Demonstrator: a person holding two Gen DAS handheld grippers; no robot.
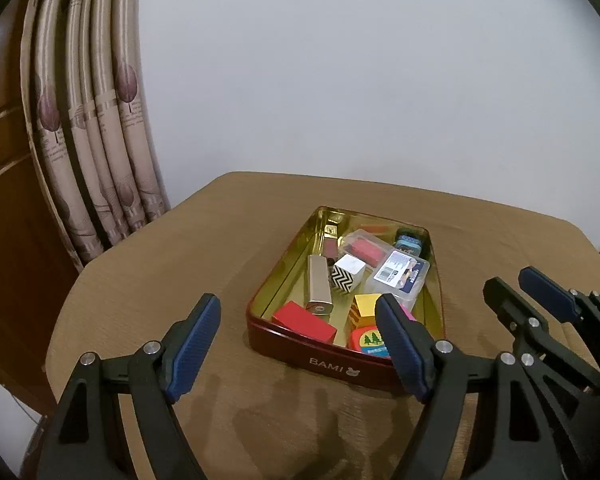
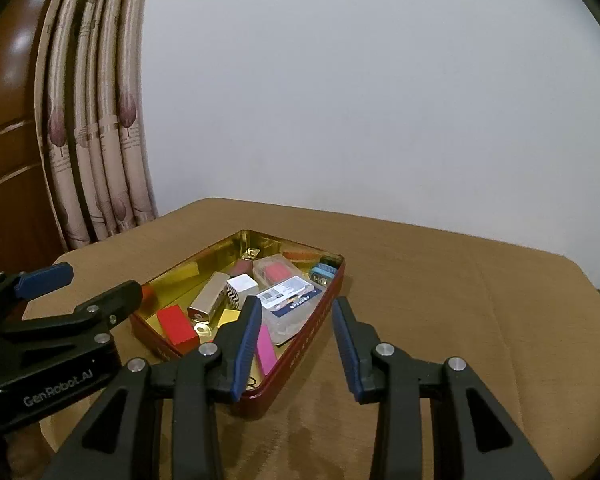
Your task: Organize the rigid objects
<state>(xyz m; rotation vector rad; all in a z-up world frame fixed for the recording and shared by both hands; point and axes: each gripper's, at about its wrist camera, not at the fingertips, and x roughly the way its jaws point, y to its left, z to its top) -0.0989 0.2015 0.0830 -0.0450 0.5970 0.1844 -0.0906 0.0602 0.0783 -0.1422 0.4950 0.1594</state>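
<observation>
Both grippers hang empty above the near edge of the brown table (image 1: pixel 140 280). We hold the left gripper (image 1: pixel 300 344) with its blue pads spread wide and nothing between them, just short of the near wall of the red tin (image 1: pixel 300 354). Our right gripper (image 2: pixel 294 350) has a narrower gap, yet its fingers plainly stand apart; one of them reaches over the tin's near corner, the other outside its wall, pinching nothing.

Every rigid object we can find already lies inside the tin: the red block (image 1: pixel 304 322), the silver case (image 1: pixel 319 288), the zigzag cube (image 1: pixel 348 274), the clear box (image 1: pixel 398 278) with its printed label, and a pink piece (image 2: pixel 266 350) by the near wall. Whatever lies under the clear box is hard to make out.

We judge the gathering done, or nearly so, since the cloth around the tin shows no strays. The next move probably calls for drawing both hands back, or for straightening the jumble, in which case the left gripper suits the red block best.
</observation>
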